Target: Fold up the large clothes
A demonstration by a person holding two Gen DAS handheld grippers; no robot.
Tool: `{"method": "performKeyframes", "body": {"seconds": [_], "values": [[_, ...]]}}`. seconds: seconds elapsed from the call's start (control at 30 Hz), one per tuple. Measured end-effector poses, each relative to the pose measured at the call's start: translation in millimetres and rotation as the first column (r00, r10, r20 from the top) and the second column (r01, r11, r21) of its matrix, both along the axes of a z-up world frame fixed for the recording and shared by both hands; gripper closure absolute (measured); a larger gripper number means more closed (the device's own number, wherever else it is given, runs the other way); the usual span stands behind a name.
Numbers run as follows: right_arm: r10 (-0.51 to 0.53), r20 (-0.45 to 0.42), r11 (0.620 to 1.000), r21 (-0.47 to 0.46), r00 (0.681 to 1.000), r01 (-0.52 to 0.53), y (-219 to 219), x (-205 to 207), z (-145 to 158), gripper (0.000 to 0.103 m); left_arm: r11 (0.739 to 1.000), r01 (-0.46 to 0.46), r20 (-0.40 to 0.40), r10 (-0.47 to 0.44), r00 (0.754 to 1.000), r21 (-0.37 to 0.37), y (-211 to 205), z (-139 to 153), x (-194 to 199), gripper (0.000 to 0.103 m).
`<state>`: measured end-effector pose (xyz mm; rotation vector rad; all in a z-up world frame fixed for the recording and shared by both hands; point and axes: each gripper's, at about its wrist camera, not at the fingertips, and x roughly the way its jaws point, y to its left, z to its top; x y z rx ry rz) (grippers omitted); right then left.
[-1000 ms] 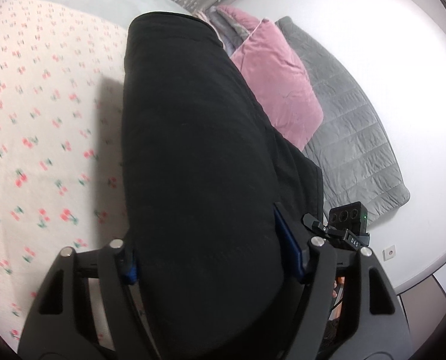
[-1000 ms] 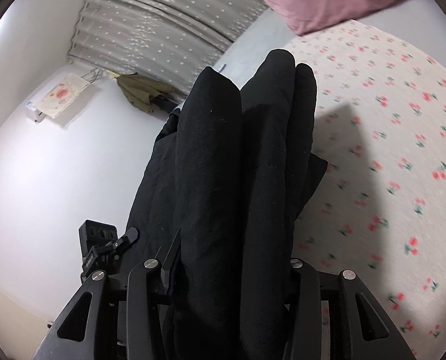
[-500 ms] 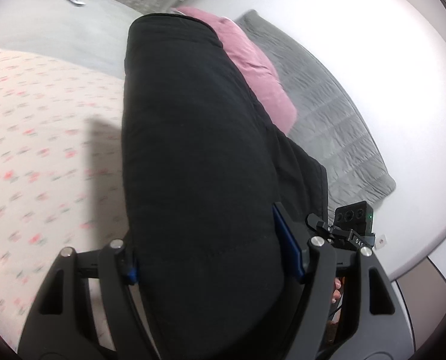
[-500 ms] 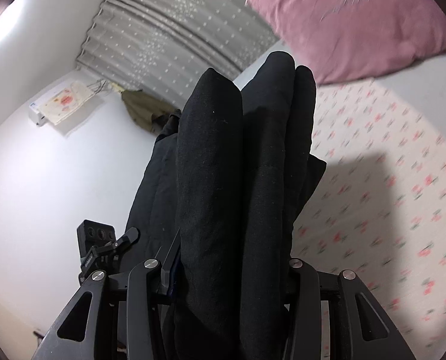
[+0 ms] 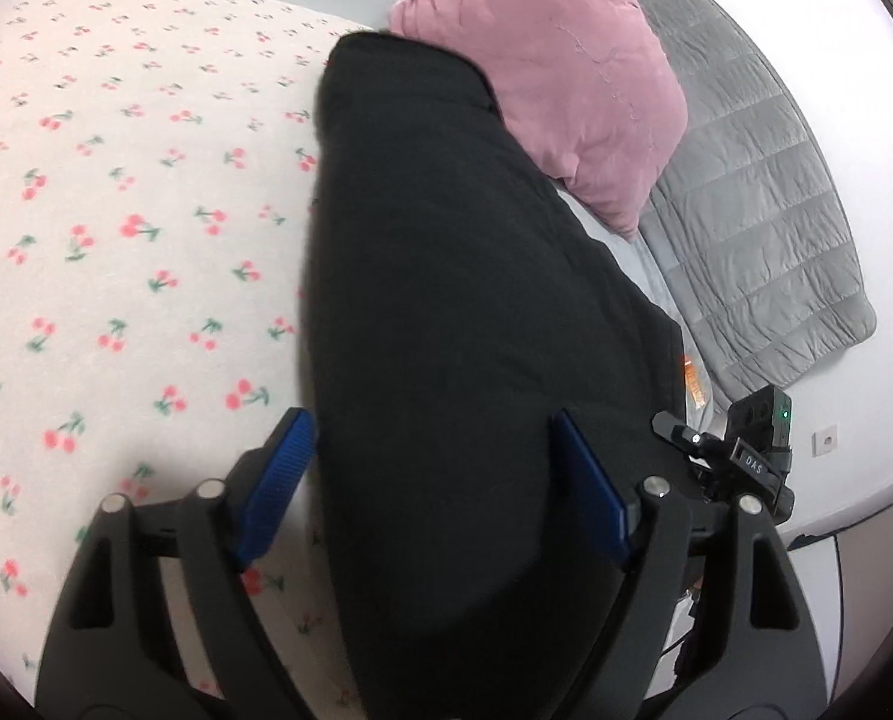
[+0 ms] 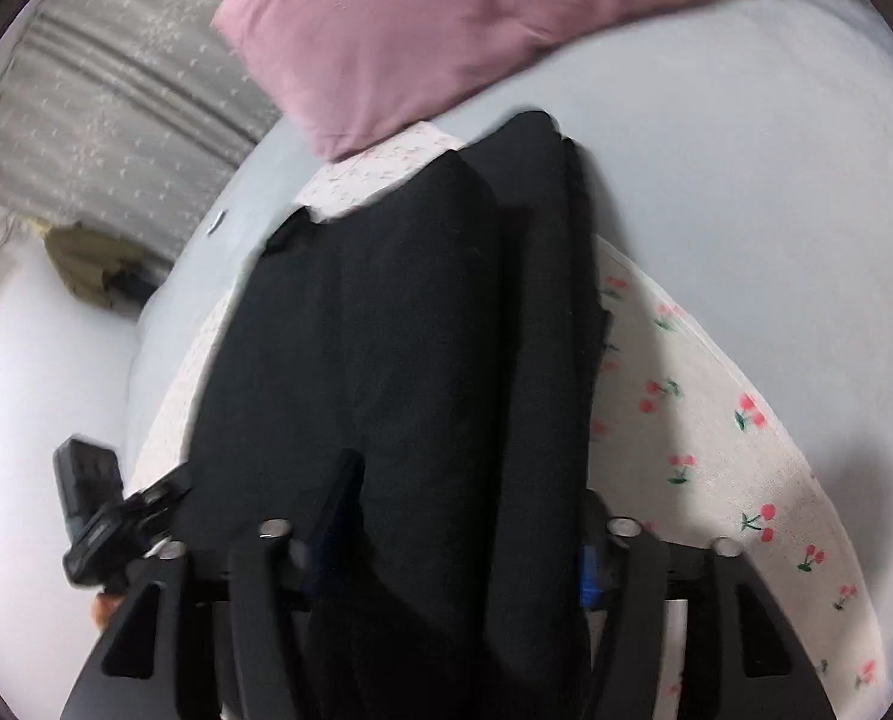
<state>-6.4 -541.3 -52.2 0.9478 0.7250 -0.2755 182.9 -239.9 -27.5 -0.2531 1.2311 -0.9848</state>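
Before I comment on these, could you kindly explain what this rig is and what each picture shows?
There is no robot here: a person holds a two-finger gripper in each hand, each with a fisheye camera looking along its fingers. One picture comes from the left gripper, the other from the right gripper. Both straddle a bundled black garment over a cherry-print sheet on a bed. Whether they clamp it, I cannot tell. Beyond lie a pink pillow and a grey quilt.
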Motion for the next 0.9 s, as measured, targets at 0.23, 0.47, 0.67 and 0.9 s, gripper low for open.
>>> {"method": "performKeyframes", "body": {"seconds": [0.23, 0.47, 0.67, 0.9], "values": [[-0.031, -0.043, 0.986, -0.164, 0.999, 0.024, 9, -26, 36, 0.034, 0.990, 0.008, 0.188, -0.034, 0.982, 0.138, 17, 41, -26, 0.008], [-0.107, -0.042, 0.947, -0.310, 0.993, 0.089, 64, -65, 77, 0.024, 0.973, -0.015, 0.371, -0.073, 0.926, 0.230, 29, 66, -84, 0.002], [-0.132, -0.093, 0.918, -0.387, 0.987, 0.087, 120, -80, 82, 0.019, 0.963, -0.045, 0.419, -0.073, 0.905, 0.265, 44, 76, -130, 0.001], [-0.189, -0.133, 0.879, -0.464, 0.973, 0.108, 179, -92, 75, 0.018, 0.941, -0.085, 0.383, -0.050, 0.922, 0.329, 68, 66, -167, 0.001]]}}
